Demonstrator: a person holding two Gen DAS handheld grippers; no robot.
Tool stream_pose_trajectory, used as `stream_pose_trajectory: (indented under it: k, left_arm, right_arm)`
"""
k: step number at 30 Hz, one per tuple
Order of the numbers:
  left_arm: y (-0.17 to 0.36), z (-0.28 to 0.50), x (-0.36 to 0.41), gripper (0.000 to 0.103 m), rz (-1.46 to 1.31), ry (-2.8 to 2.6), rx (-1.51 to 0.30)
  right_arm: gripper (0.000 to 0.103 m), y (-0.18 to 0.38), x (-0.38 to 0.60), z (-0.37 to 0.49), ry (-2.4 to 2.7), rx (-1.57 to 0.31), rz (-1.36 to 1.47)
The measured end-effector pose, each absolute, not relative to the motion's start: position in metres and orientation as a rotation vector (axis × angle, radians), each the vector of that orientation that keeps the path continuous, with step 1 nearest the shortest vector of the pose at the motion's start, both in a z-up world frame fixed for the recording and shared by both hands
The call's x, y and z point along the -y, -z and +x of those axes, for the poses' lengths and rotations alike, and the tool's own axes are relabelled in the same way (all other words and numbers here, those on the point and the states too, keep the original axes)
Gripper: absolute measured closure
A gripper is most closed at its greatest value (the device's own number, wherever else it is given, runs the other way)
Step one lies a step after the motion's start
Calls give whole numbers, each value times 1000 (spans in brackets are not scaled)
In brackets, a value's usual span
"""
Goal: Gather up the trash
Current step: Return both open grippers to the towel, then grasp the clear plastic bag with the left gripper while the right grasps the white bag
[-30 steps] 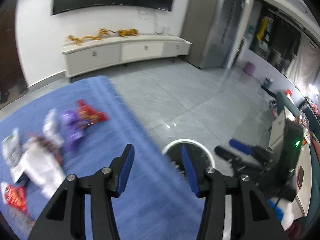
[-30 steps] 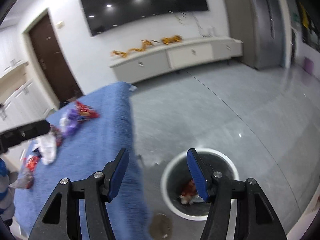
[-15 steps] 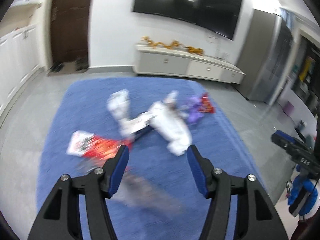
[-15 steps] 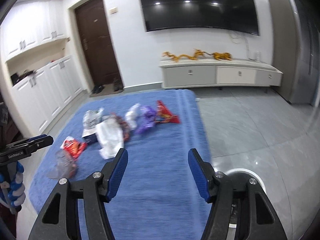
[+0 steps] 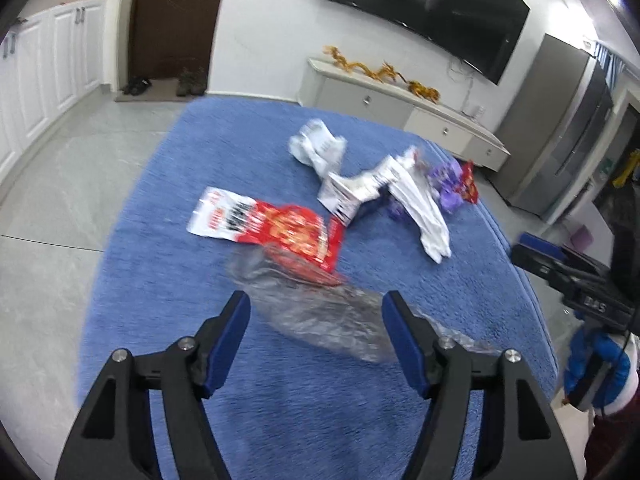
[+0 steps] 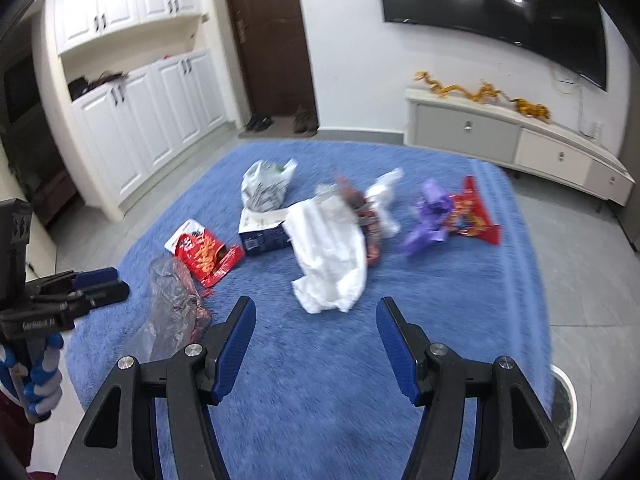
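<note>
Both grippers hang empty over the blue rug (image 6: 320,360) — left gripper (image 5: 316,330) just widened above the clear plastic bag (image 5: 320,320), right gripper (image 6: 316,332) parted over bare pile. Wrappers cluster mid-rug; the bin (image 6: 562,408) sits beyond its right edge.

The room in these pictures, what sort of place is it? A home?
Most likely a home living room: a large dark TV hangs above a low media cabinet, shoes sit by a brown entry door, and snack wrappers lie scattered on a blue rug.
</note>
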State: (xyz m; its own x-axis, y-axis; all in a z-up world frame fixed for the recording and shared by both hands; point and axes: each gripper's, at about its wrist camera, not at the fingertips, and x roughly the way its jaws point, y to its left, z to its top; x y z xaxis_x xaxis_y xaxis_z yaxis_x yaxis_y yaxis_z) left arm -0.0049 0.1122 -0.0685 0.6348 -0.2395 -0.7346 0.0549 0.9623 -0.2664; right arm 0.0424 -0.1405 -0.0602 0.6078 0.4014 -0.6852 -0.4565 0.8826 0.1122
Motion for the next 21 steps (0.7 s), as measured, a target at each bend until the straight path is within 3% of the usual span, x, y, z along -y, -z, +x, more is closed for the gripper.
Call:
stream_pose_trajectory:
  k: [13, 16, 18, 21]
  left_arm:
    - [118, 39, -67, 37, -144, 182, -976]
    - [119, 37, -61, 51, -112, 171, -961]
    - [120, 35, -60, 68, -115, 172, -952]
    - [120, 32, -61, 82, -147, 183, -953]
  right_arm:
    - [43, 97, 99, 106, -547, -851, -152]
    - [43, 105, 97, 116, -549, -870, -150]
    - [44, 110, 96, 122, -544, -881, -149]
    - [59, 116, 95, 128, -539, -898, -154]
